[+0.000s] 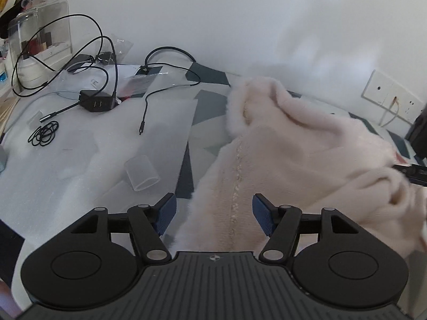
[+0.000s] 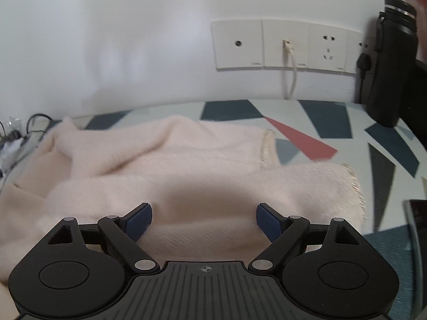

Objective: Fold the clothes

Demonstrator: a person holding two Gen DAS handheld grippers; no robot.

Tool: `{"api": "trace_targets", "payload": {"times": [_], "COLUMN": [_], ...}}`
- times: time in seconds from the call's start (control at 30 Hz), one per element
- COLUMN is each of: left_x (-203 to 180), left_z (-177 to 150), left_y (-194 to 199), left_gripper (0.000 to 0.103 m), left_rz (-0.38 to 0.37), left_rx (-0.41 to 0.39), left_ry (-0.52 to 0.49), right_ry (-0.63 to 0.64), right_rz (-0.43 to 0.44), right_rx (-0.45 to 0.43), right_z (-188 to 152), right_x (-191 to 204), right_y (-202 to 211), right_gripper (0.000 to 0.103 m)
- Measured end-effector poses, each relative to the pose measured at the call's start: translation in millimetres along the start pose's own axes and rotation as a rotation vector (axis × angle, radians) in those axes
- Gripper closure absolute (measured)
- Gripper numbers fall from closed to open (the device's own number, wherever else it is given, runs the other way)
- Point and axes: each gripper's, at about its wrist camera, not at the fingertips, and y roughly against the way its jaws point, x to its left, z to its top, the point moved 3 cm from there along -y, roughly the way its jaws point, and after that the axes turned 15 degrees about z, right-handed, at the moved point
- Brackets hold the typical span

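A fluffy pale pink garment (image 1: 293, 146) lies crumpled on the patterned table, with a beaded seam (image 1: 236, 186) running toward me. My left gripper (image 1: 213, 213) hovers open over its near edge, blue pads wide apart and nothing between them. In the right wrist view the same pink garment (image 2: 165, 165) spreads across the table with two fringed ends (image 2: 352, 184) at the right. My right gripper (image 2: 204, 222) is open just above the cloth, holding nothing. The tip of the right gripper (image 1: 411, 170) shows at the right edge of the left wrist view.
Black cables and a charger (image 1: 97, 102), a loop of hair ties (image 1: 44, 134) and a clear plastic cup (image 1: 141, 172) lie on white sheets at the left. A clear organiser (image 1: 40, 32) stands at the back left. Wall sockets (image 2: 288, 44) and a black bottle (image 2: 392, 61) are at the back right.
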Motion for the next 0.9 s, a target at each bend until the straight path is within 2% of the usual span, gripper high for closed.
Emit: {"api": "trace_targets", "payload": {"times": [0.13,0.27,0.3,0.33,0.37,0.43,0.6,0.9], "left_x": [-7,-23,-27,-31,-33,-36,-30,-28], "left_z": [4,7,8,10,12,16,29,42], "left_y": [-32,-56,-55,-53,-47,-33,6,17], "left_gripper": [0.038,0.033,0.039,0.052,0.076,0.094,0.094,0.095], "left_rz": [-0.033,-0.077,-0.076,-0.075,-0.082,-0.096,-0.137,-0.162], "left_rx": [0.065,0.125,0.106,0.088,0.076,0.044,-0.048,-0.053], "left_ry": [-0.013,-0.043,-0.058,-0.072,-0.084,-0.095,-0.071,-0.013], "right_ry": [-0.033,-0.022,-0.017,-0.015,-0.015,-0.017,-0.049,-0.049], "right_rz": [-0.015,-0.024,-0.025,-0.026,-0.027,-0.029,-0.036,-0.065], "right_rx": [0.0,0.005,0.005,0.004,0.005,0.007,0.013,0.042], "right_z": [-4,-8,-9,-10,-11,-13,-19,-26], "right_x": [-6,-6,-6,-6,-6,-8,-14,-10], "right_y": [5,8,8,10,11,13,13,7], "right_gripper": [0.02,0.02,0.02,0.02,0.02,0.02,0.017,0.01]}}
